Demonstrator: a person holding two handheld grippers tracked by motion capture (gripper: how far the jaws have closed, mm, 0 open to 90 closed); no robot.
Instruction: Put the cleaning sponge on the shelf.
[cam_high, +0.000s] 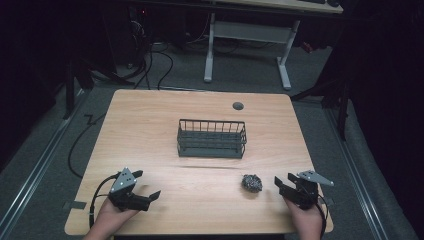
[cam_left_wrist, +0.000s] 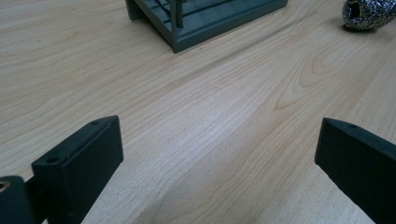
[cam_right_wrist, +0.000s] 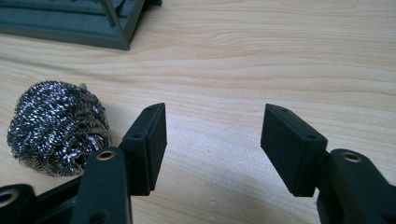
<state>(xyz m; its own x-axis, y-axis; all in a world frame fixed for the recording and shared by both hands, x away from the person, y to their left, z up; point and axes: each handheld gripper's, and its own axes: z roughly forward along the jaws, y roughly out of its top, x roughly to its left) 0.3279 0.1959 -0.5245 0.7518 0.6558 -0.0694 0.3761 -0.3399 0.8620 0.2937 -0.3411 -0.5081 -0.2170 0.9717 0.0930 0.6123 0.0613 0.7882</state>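
Note:
A ball of steel wool (cam_high: 252, 182) lies on the wooden table (cam_high: 145, 120), front right of a dark wire basket (cam_high: 212, 138) that stands mid-table. My right gripper (cam_high: 284, 181) rests just right of the ball, open with a moderate gap and nothing between its jaws. In the right gripper view, the steel wool (cam_right_wrist: 56, 126) sits left of the right gripper (cam_right_wrist: 212, 135), beside its left jaw, with the basket (cam_right_wrist: 70, 28) beyond. My left gripper (cam_high: 147, 184) is at the front left, wide open. The left gripper view shows the left gripper (cam_left_wrist: 219, 149) over bare wood, the basket (cam_left_wrist: 205, 23) and steel wool (cam_left_wrist: 366, 14) far off.
A round cable grommet (cam_high: 238, 105) is set in the table behind the basket. Beyond the table stand a white-legged desk (cam_high: 250, 30) and cables on the grey floor (cam_high: 165, 65). A person's hands hold both grippers at the near edge.

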